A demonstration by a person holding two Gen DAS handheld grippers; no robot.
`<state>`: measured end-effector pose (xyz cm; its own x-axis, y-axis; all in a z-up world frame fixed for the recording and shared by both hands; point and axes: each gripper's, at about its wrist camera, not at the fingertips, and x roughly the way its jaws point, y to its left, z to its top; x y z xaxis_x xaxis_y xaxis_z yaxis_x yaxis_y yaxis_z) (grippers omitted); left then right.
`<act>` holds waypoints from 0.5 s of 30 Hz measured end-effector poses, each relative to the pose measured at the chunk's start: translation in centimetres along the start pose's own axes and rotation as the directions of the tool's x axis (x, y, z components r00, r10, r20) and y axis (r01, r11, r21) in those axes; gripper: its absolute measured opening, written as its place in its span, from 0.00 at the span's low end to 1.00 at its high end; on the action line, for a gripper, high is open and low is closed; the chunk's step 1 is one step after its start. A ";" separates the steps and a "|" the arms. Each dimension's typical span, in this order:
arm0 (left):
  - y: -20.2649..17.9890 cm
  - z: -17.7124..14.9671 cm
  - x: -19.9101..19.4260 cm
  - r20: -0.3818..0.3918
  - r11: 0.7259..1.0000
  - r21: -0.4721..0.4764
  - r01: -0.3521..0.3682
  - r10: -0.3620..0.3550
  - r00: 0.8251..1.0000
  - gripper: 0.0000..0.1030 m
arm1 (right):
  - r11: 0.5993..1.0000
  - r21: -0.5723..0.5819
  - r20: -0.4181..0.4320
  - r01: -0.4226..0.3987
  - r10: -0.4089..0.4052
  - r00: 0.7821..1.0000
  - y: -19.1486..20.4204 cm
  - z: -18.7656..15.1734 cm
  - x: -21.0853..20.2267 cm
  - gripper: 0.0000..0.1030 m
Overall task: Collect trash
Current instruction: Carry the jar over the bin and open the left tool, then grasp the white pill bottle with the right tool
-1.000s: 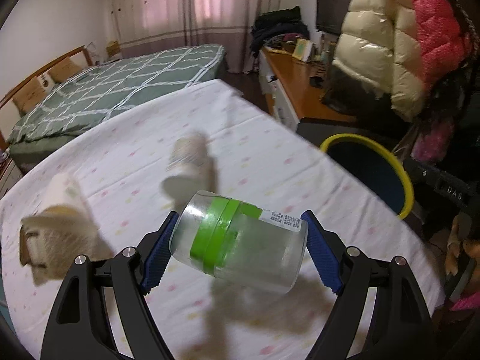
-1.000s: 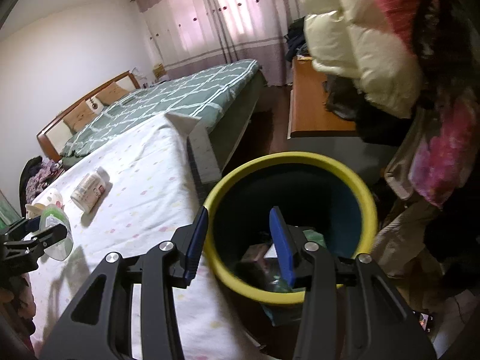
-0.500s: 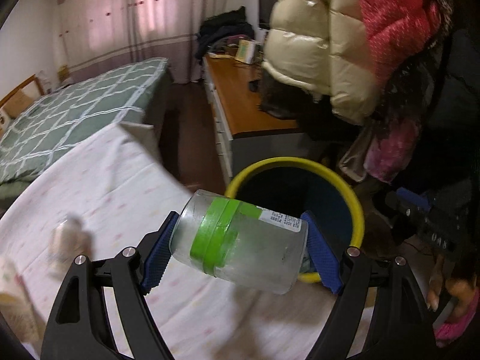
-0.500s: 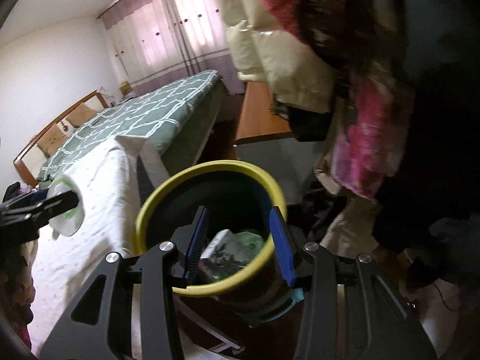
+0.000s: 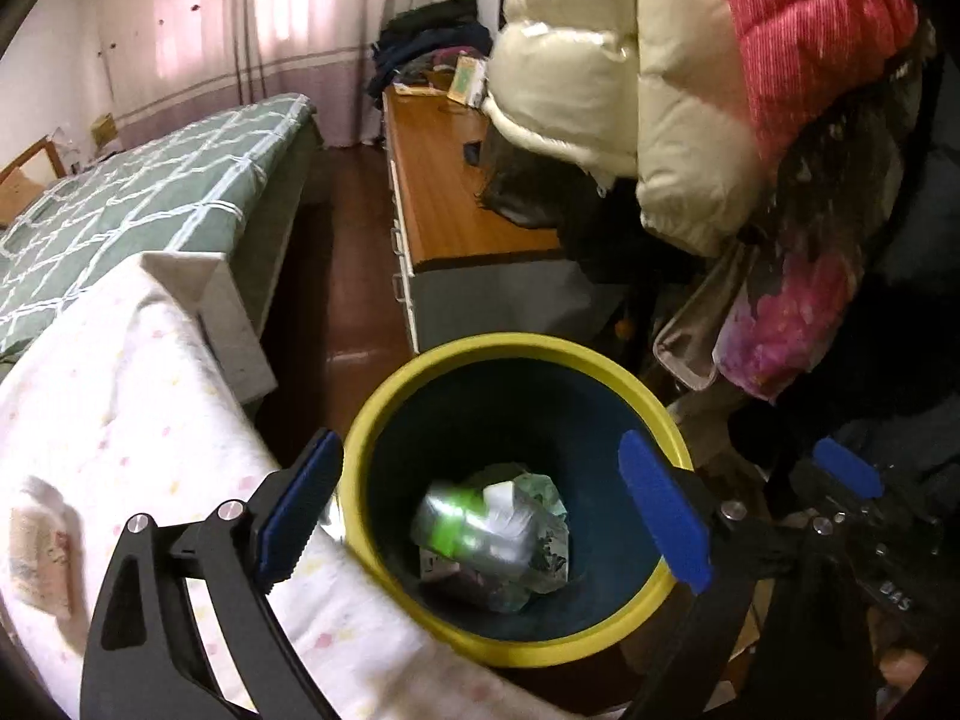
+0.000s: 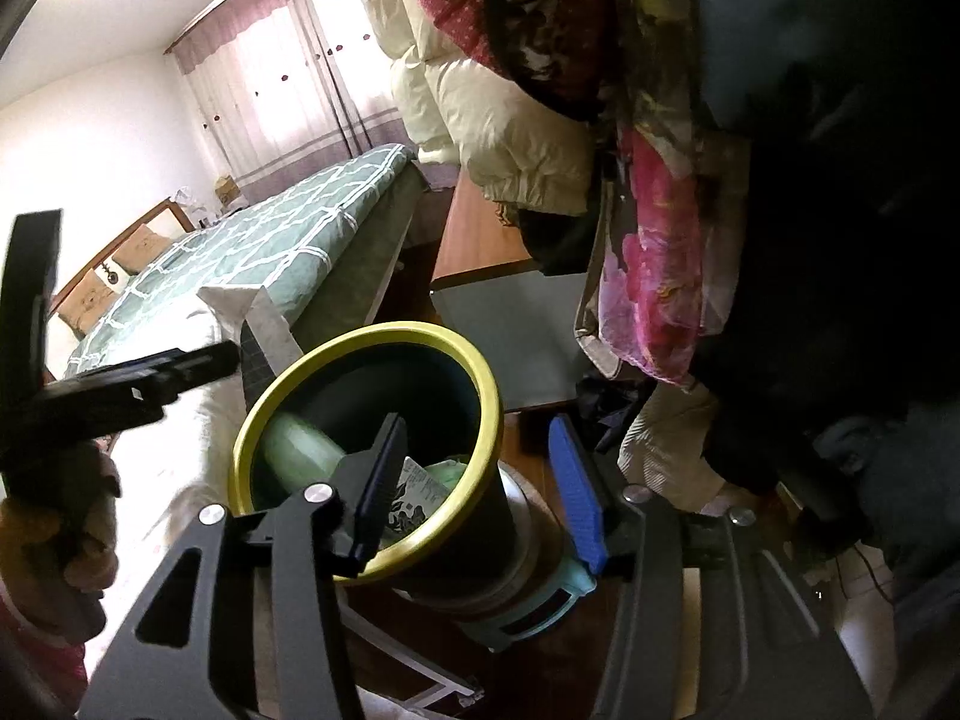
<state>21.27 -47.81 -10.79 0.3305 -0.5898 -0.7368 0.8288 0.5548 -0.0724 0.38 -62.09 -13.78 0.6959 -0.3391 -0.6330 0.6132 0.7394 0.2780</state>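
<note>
A dark bin with a yellow rim (image 5: 654,408) stands beside the table. My left gripper (image 5: 480,516) is open and empty right above it. The clear jar with a green band (image 5: 456,525) is blurred inside the bin, over crumpled trash (image 5: 534,546). In the right wrist view the bin rim (image 6: 486,396) shows with the jar (image 6: 300,450) against its inner wall. My right gripper (image 6: 480,483) is open and empty, low by the bin's right side. The left gripper's body (image 6: 138,384) shows at the left.
The table with a white dotted cloth (image 5: 120,420) lies left of the bin, with a blurred pale item (image 5: 42,540) on it. A bed (image 5: 150,192), a wooden desk (image 5: 456,192) and hanging jackets (image 5: 690,90) surround the bin.
My left gripper opened above the bin and the jar dropped in. The right gripper moved lower and to the bin's right side.
</note>
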 end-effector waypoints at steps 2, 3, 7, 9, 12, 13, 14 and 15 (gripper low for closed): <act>1.1 -0.4 -1.8 0.028 1.000 -0.016 -0.019 0.019 0.999 0.90 | 1.000 -0.001 -0.005 -0.004 0.004 1.000 0.1 -0.1 0.0 0.46; 1.7 -0.7 -2.9 0.047 0.999 -0.030 -0.025 0.026 0.999 0.92 | 1.000 -0.002 -0.008 -0.007 0.007 1.000 0.3 -0.2 0.1 0.46; 4.9 -2.6 -7.3 0.105 0.992 -0.111 -0.059 0.070 0.992 0.93 | 0.999 -0.024 -0.030 -0.028 0.027 0.999 1.6 -0.5 0.6 0.46; 7.2 -4.3 -9.8 0.131 0.981 -0.173 -0.084 0.108 0.985 0.93 | 0.998 -0.042 -0.042 -0.042 0.040 0.998 2.6 -0.6 0.9 0.46; 10.6 -7.2 -13.5 0.162 0.957 -0.255 -0.137 0.182 0.970 0.94 | 0.995 -0.076 -0.054 -0.066 0.062 0.997 4.5 -0.7 1.3 0.47; 11.6 -8.3 -14.6 0.167 0.947 -0.277 -0.161 0.213 0.963 0.94 | 0.993 -0.092 -0.057 -0.076 0.071 0.996 5.4 -0.7 1.4 0.46; 12.6 -9.2 -15.5 0.171 0.937 -0.298 -0.181 0.239 0.956 0.94 | 0.990 -0.108 -0.060 -0.087 0.080 0.995 6.3 -0.7 1.4 0.47; 14.1 -10.8 -17.1 0.177 0.916 -0.338 -0.215 0.286 0.942 0.94 | 0.987 -0.127 -0.063 -0.100 0.093 0.994 7.5 -0.7 1.5 0.47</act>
<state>22.46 -23.55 -6.41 0.6280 -0.5004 -0.5960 0.5357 0.8335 -0.1354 5.74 -56.67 -13.13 0.7250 -0.2319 -0.6485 0.4878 0.8376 0.2458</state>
